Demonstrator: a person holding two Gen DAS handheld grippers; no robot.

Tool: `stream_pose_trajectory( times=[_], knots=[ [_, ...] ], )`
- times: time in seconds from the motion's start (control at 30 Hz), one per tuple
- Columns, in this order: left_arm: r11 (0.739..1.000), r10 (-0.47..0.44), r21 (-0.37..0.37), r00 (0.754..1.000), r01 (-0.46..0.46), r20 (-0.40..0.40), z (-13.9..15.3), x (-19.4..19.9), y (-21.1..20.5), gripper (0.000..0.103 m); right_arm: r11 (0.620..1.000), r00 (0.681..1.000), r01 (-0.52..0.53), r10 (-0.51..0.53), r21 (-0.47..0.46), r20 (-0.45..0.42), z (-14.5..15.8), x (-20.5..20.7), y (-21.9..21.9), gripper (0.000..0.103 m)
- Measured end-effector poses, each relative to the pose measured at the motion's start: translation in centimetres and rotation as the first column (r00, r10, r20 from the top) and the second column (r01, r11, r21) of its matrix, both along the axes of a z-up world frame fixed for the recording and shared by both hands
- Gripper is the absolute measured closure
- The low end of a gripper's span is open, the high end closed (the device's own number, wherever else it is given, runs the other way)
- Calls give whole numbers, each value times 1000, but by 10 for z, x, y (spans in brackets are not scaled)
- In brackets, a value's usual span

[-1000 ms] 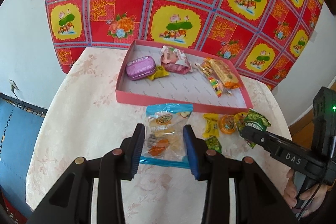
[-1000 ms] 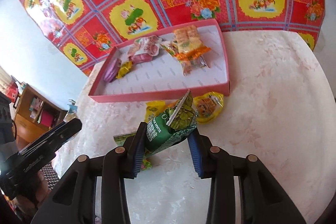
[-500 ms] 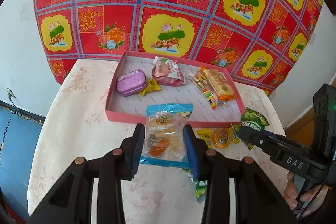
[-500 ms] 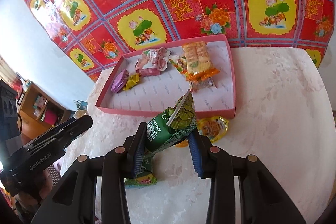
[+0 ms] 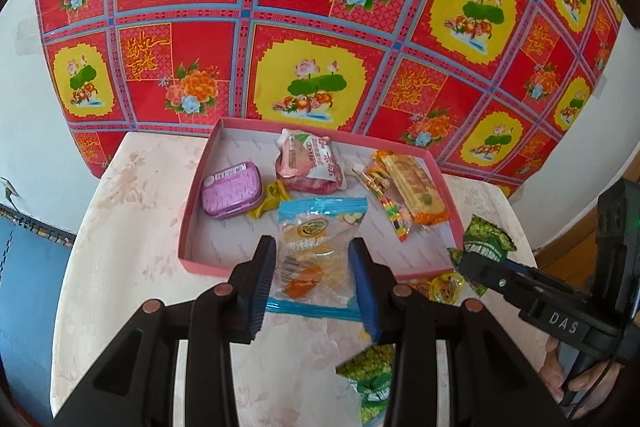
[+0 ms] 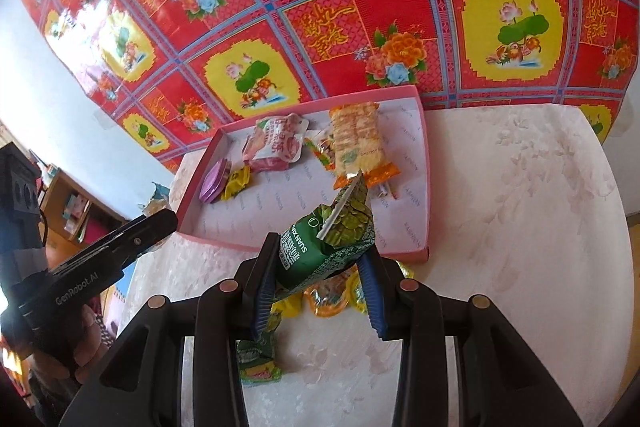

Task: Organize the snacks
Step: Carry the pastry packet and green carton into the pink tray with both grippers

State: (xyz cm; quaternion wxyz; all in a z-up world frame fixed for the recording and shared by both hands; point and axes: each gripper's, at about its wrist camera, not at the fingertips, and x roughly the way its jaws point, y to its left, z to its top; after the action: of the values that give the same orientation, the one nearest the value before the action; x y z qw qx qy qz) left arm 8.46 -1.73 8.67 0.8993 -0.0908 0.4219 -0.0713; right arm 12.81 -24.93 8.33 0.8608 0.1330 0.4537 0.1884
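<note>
My left gripper [image 5: 312, 287] is shut on a clear blue-edged snack bag [image 5: 320, 243] and holds it above the near rim of the pink tray [image 5: 208, 267]. My right gripper [image 6: 320, 287] is shut on a green snack packet [image 6: 328, 243], lifted near the tray's [image 6: 404, 251] front right corner; it also shows in the left wrist view [image 5: 486, 239]. In the tray lie a purple tin [image 5: 232, 189], a pink packet [image 5: 310, 167], a yellow candy [image 5: 272, 197] and an orange biscuit pack [image 5: 416, 187].
Loose snacks lie on the pale table before the tray: orange and yellow candies [image 6: 328, 297], a green packet [image 6: 256, 355], also in the left wrist view [image 5: 372, 379]. A red floral cloth [image 5: 320, 27] hangs behind. The table's edges are close on both sides.
Both grippers have risen and moved forward toward the tray with their packets. The blue-edged bag now overlaps the tray's near rim; the green packet is above the tray's front corner.
</note>
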Motion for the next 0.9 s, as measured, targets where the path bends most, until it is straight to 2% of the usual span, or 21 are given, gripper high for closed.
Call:
stream_pose_trajectory(
  times=[0.43, 0.9],
  knots=[
    [999, -9, -53, 999, 7, -37, -16, 28, 6, 64, 1000, 1000, 16, -16, -6, 14, -6, 17, -1, 64],
    [1000, 8, 2, 995, -7, -104, -49, 49, 8, 64, 1000, 999, 8, -9, -18, -52, -35, 36, -1, 64]
  ],
)
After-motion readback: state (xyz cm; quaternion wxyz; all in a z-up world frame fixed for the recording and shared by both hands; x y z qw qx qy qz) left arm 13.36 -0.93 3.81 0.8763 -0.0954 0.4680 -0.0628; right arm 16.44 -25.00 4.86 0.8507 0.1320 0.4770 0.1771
